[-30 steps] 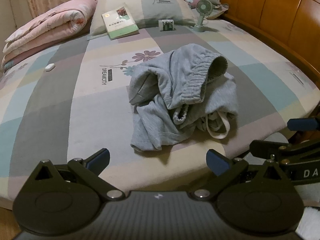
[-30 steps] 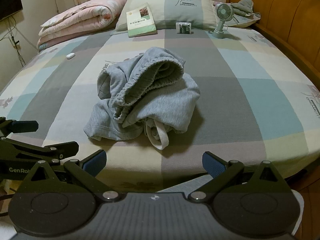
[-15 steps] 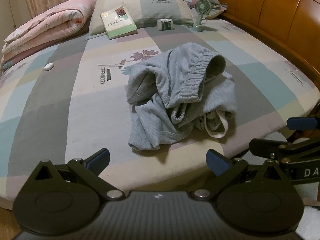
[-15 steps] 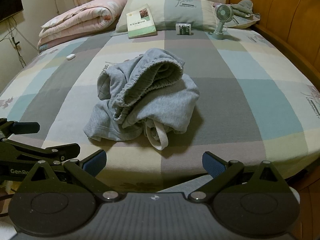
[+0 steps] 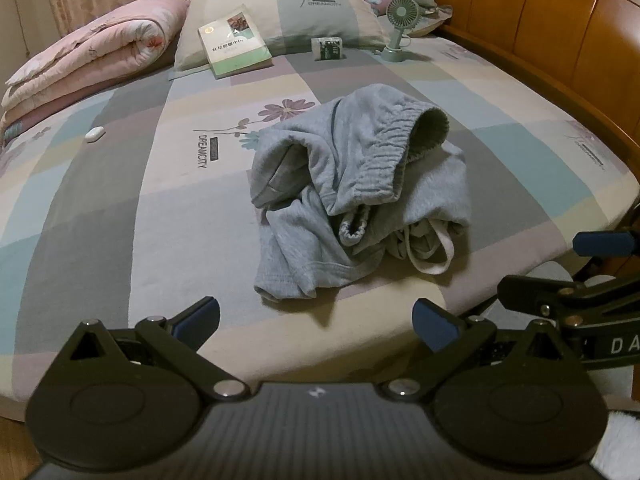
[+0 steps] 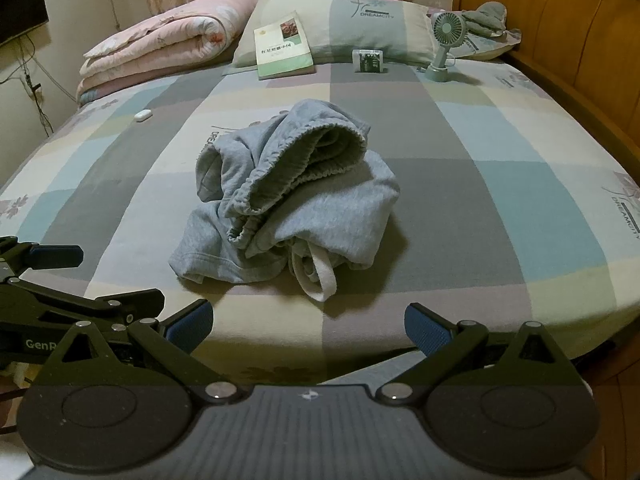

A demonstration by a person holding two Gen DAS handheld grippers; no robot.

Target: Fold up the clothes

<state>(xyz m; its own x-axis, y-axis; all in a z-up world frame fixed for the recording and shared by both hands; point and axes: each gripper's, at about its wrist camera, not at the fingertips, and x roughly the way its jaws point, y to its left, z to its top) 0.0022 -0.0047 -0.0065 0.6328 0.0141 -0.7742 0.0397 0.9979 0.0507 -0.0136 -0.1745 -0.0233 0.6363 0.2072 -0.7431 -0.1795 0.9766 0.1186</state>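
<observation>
Over the last second your view of the bed (image 5: 100, 208) crept slightly closer and lower in both wrist cameras, and nothing else changed. The grey garment (image 5: 352, 196) lay in the same crumpled heap, untouched. I judge that you were only approaching and the folding had not begun.

The bed filled both views, its checked sheet flat and smooth, with the wooden headboard (image 5: 560, 40) running along the 2 o'clock side. A rolled pink quilt (image 5: 92, 60) lay at 10 o'clock and a pillow (image 5: 320, 16) at 12 o'clock, with curtains behind them. In the right wrist view a dark screen (image 6: 22, 8) hung on the wall at 10 o'clock.

The grey garment sat near the middle of the bed, at 12 o'clock from both grippers and well apart from them, its elastic waistband gaping upward and a pale drawstring loop (image 5: 430, 250) spilling toward you.

Your left hand-held gripper (image 5: 316, 318) was spread wide and held nothing; your right hand-held gripper (image 6: 308, 322) was the same.

Smaller things lay near the pillow: a book (image 5: 236, 42), a desk fan (image 5: 400, 28), a small box (image 5: 329, 48), and a white item (image 5: 95, 134) at 10 o'clock.
</observation>
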